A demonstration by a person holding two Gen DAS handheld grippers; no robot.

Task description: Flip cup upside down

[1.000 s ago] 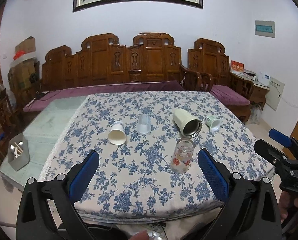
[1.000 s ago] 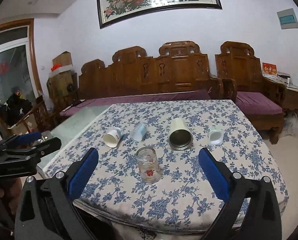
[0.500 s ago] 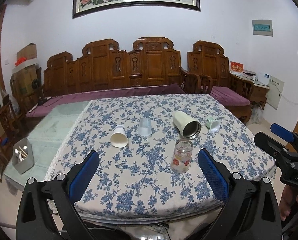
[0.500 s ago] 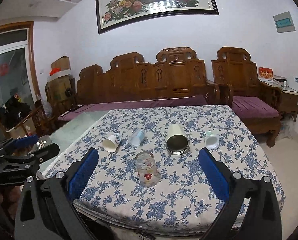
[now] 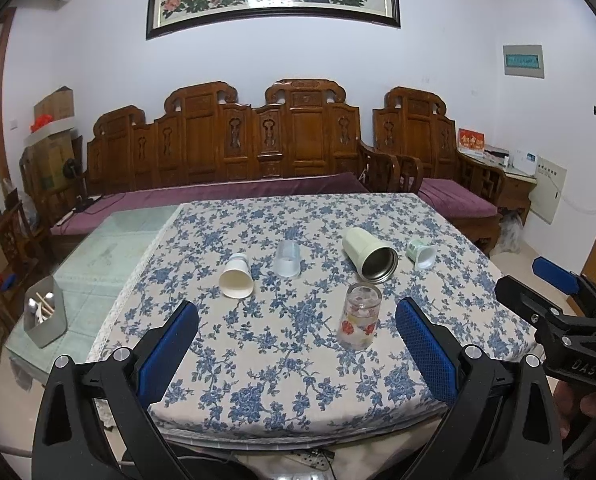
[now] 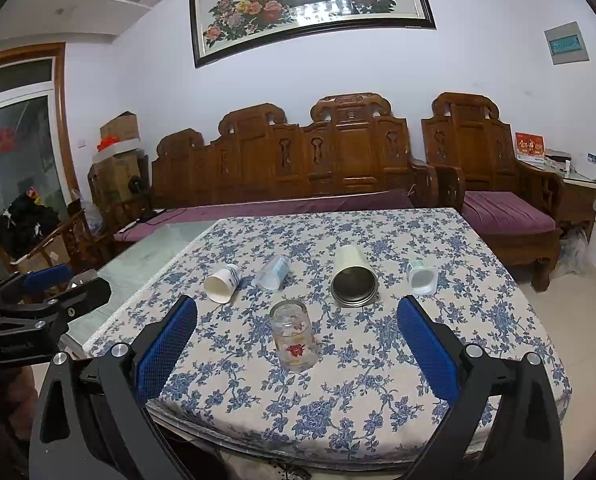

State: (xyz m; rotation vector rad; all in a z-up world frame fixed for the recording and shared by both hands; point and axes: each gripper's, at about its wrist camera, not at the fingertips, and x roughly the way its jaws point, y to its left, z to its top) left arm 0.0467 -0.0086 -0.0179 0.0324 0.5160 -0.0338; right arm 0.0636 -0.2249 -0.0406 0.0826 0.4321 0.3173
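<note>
Right wrist view: on the floral tablecloth [image 6: 378,360], the glass cup [image 6: 294,336] stands upright, long axis vertical, nearest the table's front edge and nearer than the cream tumbler [image 6: 354,276], paper cup [image 6: 221,283], clear plastic cup [image 6: 273,273] and small white cup [image 6: 421,277] lying behind it. The right gripper [image 6: 296,344], jaws spread wide and empty, has the glass cup straight ahead between its fingers, well short of contact. The left gripper [image 5: 296,344], likewise wide open, sees it right of centre, so the right appears better aligned.
</note>
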